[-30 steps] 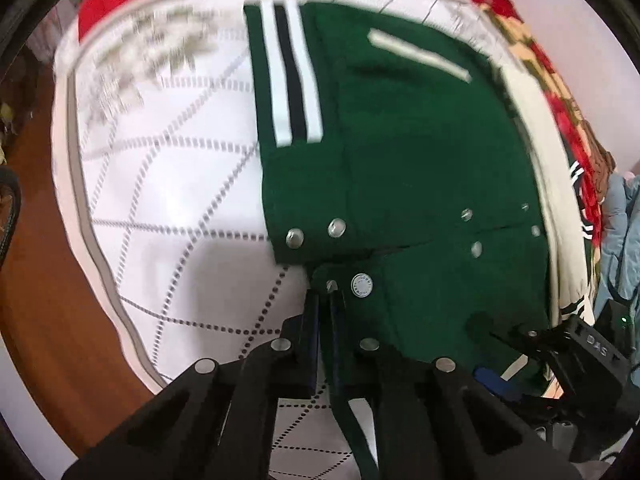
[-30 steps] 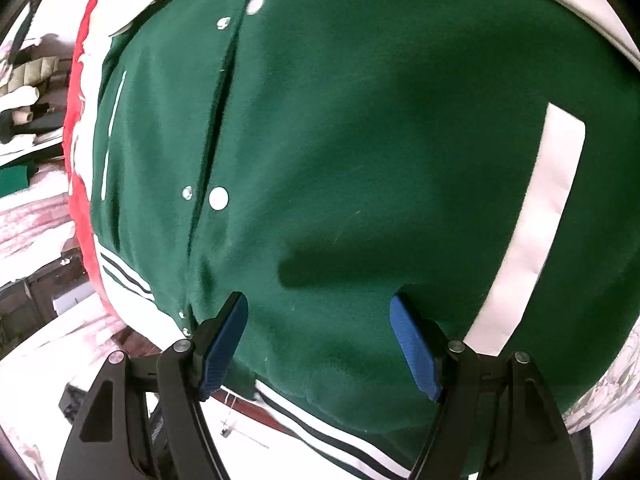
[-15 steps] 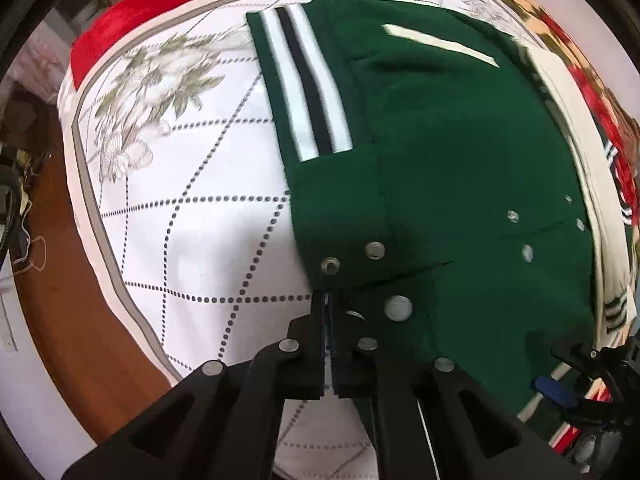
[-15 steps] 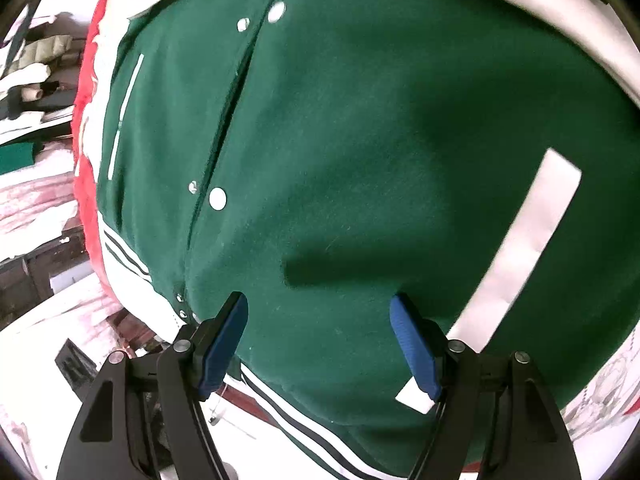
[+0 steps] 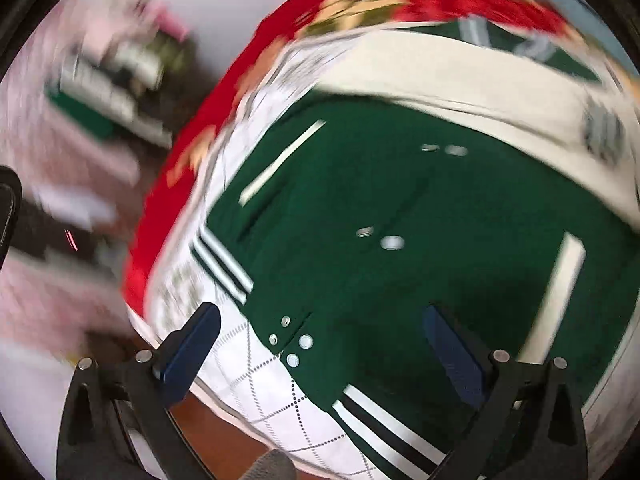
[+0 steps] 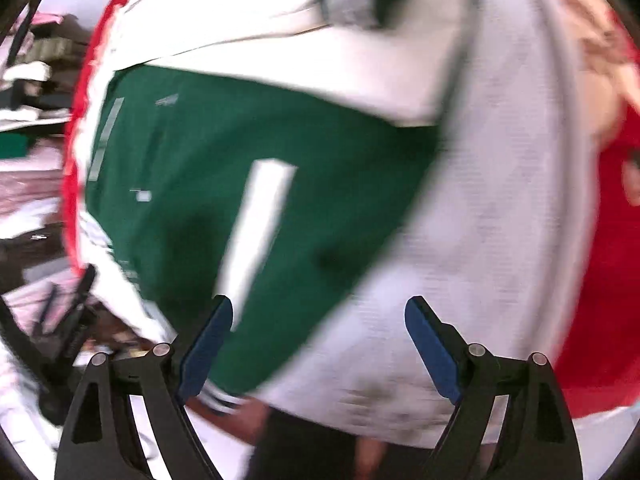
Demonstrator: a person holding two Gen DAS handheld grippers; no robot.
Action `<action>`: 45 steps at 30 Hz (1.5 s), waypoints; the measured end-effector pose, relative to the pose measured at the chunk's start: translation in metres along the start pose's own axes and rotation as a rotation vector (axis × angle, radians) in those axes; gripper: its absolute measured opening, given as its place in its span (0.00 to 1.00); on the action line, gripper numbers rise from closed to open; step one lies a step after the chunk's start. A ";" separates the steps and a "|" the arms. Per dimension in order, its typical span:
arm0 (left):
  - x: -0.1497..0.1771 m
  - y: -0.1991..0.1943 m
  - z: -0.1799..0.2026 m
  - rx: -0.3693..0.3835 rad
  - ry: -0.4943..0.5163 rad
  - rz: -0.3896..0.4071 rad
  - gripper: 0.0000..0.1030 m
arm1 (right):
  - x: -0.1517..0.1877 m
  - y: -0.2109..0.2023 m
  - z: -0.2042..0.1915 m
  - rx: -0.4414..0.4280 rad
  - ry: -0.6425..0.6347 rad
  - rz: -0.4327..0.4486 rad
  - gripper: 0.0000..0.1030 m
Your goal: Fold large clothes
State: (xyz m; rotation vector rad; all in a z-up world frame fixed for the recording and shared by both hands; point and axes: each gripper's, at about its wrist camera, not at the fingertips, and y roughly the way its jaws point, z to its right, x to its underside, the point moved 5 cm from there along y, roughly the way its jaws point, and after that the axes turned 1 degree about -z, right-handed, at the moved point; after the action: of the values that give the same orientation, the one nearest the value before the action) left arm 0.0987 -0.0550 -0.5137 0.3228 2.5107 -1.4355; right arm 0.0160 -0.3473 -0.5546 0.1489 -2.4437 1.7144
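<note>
A green varsity jacket [image 5: 400, 208] with cream sleeves, metal snaps and striped hem lies flat on a white quilted bedspread [image 5: 256, 384]. My left gripper [image 5: 320, 344] is open and empty, hovering over the jacket's snap front near the hem. In the right wrist view the jacket [image 6: 224, 184] fills the left half with a white pocket stripe. My right gripper [image 6: 320, 336] is open and empty above the jacket's right edge and the bedspread [image 6: 480, 240]. Both views are motion-blurred.
A red floral blanket [image 5: 176, 184] borders the bedspread and also shows at the right in the right wrist view [image 6: 600, 280]. A brown wooden floor [image 5: 224, 436] lies below the bed edge. Cluttered shelves [image 5: 116, 92] stand at the far left.
My left gripper has let go of the jacket's front edge, opened wide and swung back over the jacket. My right gripper stayed open and moved right, toward the jacket's side edge.
</note>
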 end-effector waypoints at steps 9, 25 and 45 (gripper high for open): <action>0.071 -0.062 0.181 -0.151 0.519 0.083 1.00 | 0.010 -0.031 0.122 0.130 0.127 0.048 0.87; 0.049 0.036 0.158 -0.330 0.475 -0.049 0.96 | -0.007 0.002 0.169 -0.002 0.258 0.055 0.87; 0.031 0.000 0.147 -0.133 0.357 0.010 0.07 | -0.181 0.031 0.122 -0.784 0.448 0.342 0.88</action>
State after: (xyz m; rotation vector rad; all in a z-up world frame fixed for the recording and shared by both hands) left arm 0.0830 -0.1796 -0.5958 0.6136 2.8606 -1.2950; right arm 0.1809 -0.4530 -0.6570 -0.6879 -2.6438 0.6331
